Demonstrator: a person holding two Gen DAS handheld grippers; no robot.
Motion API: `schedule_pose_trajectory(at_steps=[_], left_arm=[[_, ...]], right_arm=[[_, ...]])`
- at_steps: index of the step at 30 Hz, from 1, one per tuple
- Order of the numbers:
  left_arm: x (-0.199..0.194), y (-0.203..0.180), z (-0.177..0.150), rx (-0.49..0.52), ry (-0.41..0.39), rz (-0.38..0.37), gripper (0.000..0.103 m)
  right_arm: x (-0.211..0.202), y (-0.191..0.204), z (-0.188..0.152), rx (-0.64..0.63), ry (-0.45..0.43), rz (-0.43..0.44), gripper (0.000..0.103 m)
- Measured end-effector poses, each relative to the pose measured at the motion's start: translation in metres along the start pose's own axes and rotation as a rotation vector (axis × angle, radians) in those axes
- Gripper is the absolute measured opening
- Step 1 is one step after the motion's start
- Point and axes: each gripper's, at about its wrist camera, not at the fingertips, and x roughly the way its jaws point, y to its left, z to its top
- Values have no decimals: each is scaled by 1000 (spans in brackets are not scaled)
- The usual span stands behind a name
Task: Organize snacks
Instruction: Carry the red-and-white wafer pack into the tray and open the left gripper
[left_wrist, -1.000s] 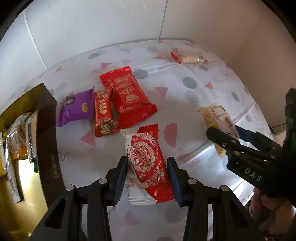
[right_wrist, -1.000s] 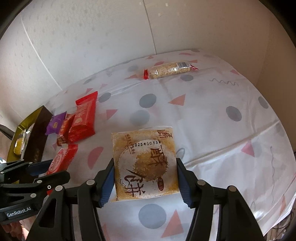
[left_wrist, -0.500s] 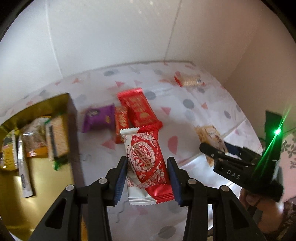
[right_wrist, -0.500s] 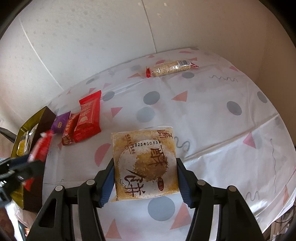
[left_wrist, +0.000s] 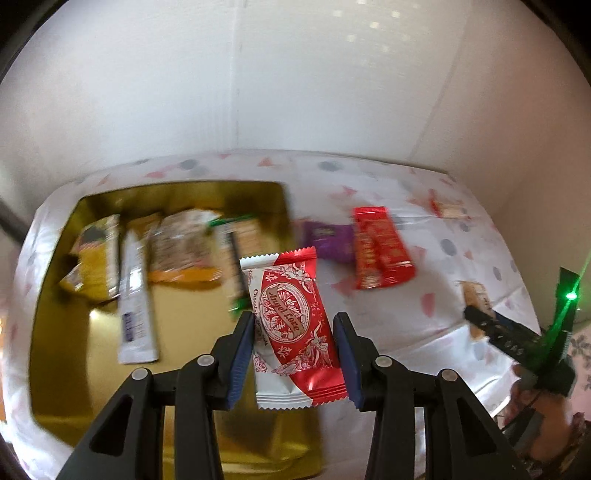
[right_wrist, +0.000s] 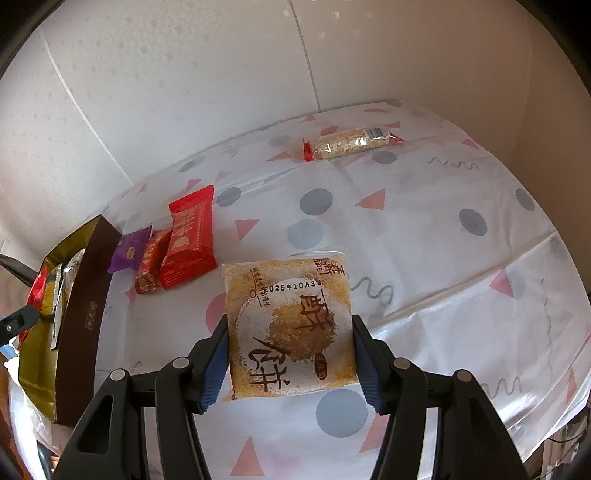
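Covering the table, a white cloth (right_wrist: 424, 258) printed with grey dots and pink triangles carries a gold-lined box (left_wrist: 66, 332) already holding several wrapped snacks. Above the box's near right corner, the left gripper (left_wrist: 293, 345) pinches a red-and-white chocolate wrapper (left_wrist: 291, 321) between its blue pads. Over the open cloth, the right gripper (right_wrist: 290, 354) clamps a square golden-brown pastry packet (right_wrist: 290, 325) by its side edges. Beside the box lie a large red packet (right_wrist: 190, 238), a slimmer red bar (right_wrist: 149, 267) and a purple pouch (right_wrist: 129, 251). A clear-wrapped sesame bar (right_wrist: 351, 144) sits alone near the far wall.
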Motion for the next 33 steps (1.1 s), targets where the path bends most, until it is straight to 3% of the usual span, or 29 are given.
schedule_pose_trajectory(at_steps=[13,17,27,29,31,33], left_arm=[[0,111,-17,-164,63,189,44],[8,135,-21,-215,111,193,44],[33,168,-21,-225,165,241,45],[36,174,-20,-231,173,249,48],[36,180,-20,-254,173,258,63],[32,187,-21,-278,144,244,63]], right_arm=[[1,1,3,2,7,3,61],[2,4,2,-5,16,1,61],[-5,9,4,-3,6,-4,61],[-8,11,4,-5,2,-5,61],[-11,12,3,-5,1,-6,61],[-13,13,3,-5,-1,-6,61]])
